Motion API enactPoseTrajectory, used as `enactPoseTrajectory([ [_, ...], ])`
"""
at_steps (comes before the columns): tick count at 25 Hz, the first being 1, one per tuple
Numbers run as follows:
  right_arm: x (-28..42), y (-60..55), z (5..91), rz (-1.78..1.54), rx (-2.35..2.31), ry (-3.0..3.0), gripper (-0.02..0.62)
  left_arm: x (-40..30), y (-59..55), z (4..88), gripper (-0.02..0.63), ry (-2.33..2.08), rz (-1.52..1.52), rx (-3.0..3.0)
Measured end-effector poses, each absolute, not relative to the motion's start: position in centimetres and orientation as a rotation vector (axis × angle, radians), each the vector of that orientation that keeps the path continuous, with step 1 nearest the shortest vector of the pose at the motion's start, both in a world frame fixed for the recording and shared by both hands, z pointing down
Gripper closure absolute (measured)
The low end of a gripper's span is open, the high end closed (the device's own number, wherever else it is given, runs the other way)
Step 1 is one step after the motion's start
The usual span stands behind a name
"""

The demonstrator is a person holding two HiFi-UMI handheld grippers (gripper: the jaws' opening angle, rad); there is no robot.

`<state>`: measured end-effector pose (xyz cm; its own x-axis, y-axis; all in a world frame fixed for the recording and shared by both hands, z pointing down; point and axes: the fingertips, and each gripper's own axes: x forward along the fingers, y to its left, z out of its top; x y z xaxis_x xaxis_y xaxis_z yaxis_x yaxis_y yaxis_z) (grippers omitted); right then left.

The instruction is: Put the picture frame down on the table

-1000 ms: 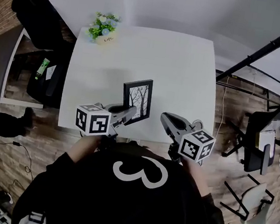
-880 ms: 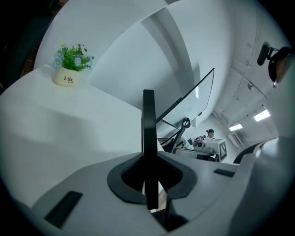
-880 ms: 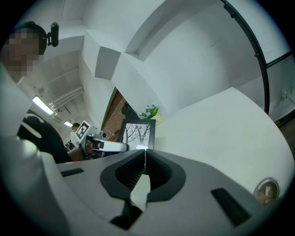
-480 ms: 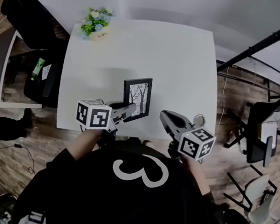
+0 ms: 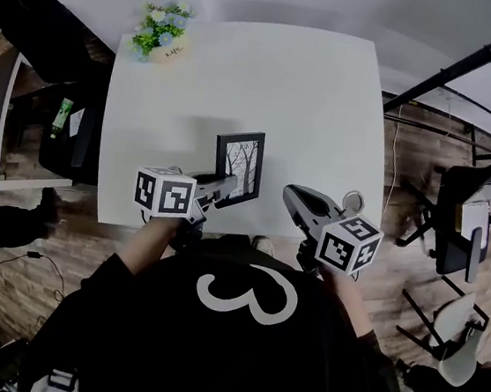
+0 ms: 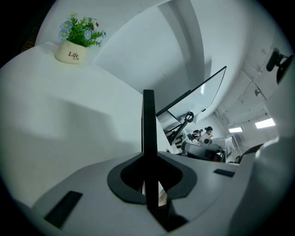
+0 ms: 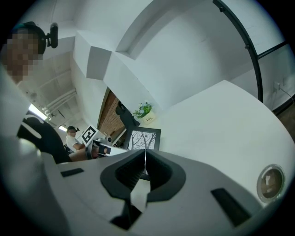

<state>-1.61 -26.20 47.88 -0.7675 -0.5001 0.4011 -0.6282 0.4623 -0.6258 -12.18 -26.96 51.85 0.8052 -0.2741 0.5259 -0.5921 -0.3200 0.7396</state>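
The picture frame is black with a print of bare trees and stands upright over the front part of the white table. My left gripper is shut on the frame's left edge. In the left gripper view the frame shows edge-on, clamped between the jaws of the left gripper. I cannot tell whether its base touches the table. My right gripper hovers to the frame's right with its jaws shut on nothing. In its own view the right gripper looks at the frame's front.
A small pot of flowers stands at the table's back left corner, and shows as the pot in the left gripper view. A black slanted pole and a chair are to the right. The table's front edge lies just under both grippers.
The head view has shifted slightly, so the table sits higher in the picture. The left gripper still holds the upright frame in about the same place. The right gripper has barely moved.
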Motion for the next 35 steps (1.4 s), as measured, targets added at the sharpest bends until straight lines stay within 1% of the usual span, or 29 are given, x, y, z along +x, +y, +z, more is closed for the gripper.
enactPoseTrajectory([
  [18,-1.0,-25.8,48.4,1.255,1.052,-2.529,0.572,-11.9,-26.9,53.8,0.557,-0.637,0.402,1.884],
  [35,-0.7,-25.2,48.7,1.305,1.049,-2.533,0.571,-11.7,-27.7,54.2,0.557,-0.652,0.364,1.830],
])
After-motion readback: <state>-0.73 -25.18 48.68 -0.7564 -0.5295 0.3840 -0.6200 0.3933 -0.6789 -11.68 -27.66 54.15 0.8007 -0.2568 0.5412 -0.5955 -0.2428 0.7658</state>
